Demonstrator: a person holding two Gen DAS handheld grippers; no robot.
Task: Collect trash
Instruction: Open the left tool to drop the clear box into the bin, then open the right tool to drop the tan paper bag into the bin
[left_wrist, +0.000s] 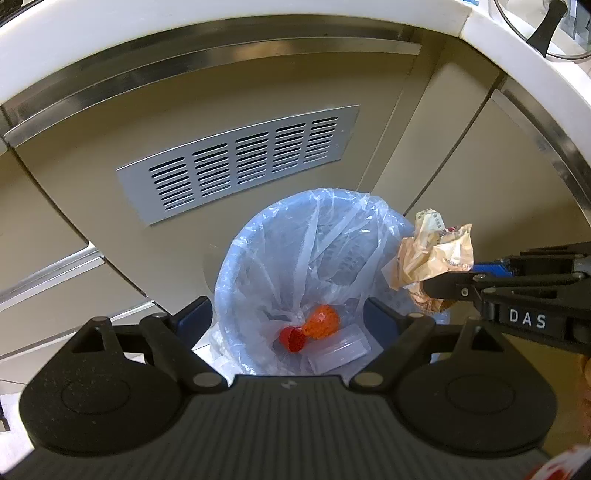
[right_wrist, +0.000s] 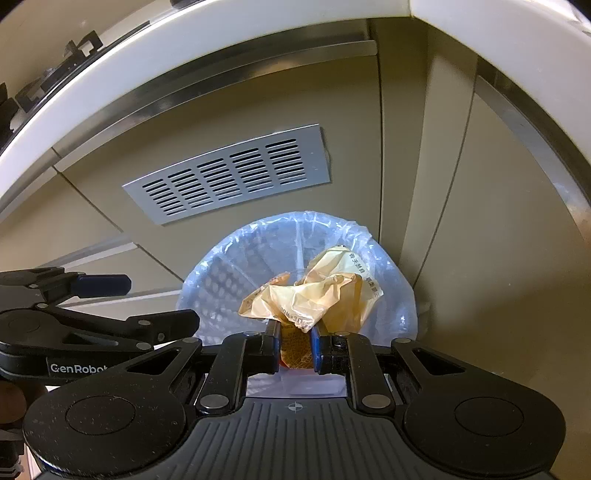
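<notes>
- Gripping a crumpled tan wrapper (right_wrist: 314, 295) between its blue pads, our right tool (right_wrist: 295, 349) is closed down narrow on the paper, with most of the wad bulging out ahead of the fingertips.
- From the left wrist view we see the same right tool (left_wrist: 443, 286) reaching in from the right side, the wrapper (left_wrist: 432, 254) sticking out past its tips and hanging at the right edge of the bin (left_wrist: 314, 273).
- Our left tool (left_wrist: 288, 314) is spread wide with nothing between its fingers; the bin's mouth fills the gap straight ahead of it.
- In the right wrist view the left tool (right_wrist: 162, 302) shows to the left of the right one, its fingers apart, one above the other in this view.
- The bin sits below and ahead of both tools, lined with a thin bluish plastic bag (left_wrist: 266, 251) whose edge folds over the rim.
- Down inside the bag, just ahead of the left tool, we make out an orange piece (left_wrist: 323, 321), a small red cap-like piece (left_wrist: 293, 338) touching it, and a clear plastic cup (left_wrist: 338, 350) lying on its side beside them.
- Beyond the bin stands a beige cabinet front (right_wrist: 221, 122) with a slotted metal vent (right_wrist: 229, 173), and the white edge of the worktop (right_wrist: 258, 29) curves above it.
- At the far upper right of the left view, a glass lid (left_wrist: 535, 29) with a dark knob rests on the worktop.
</notes>
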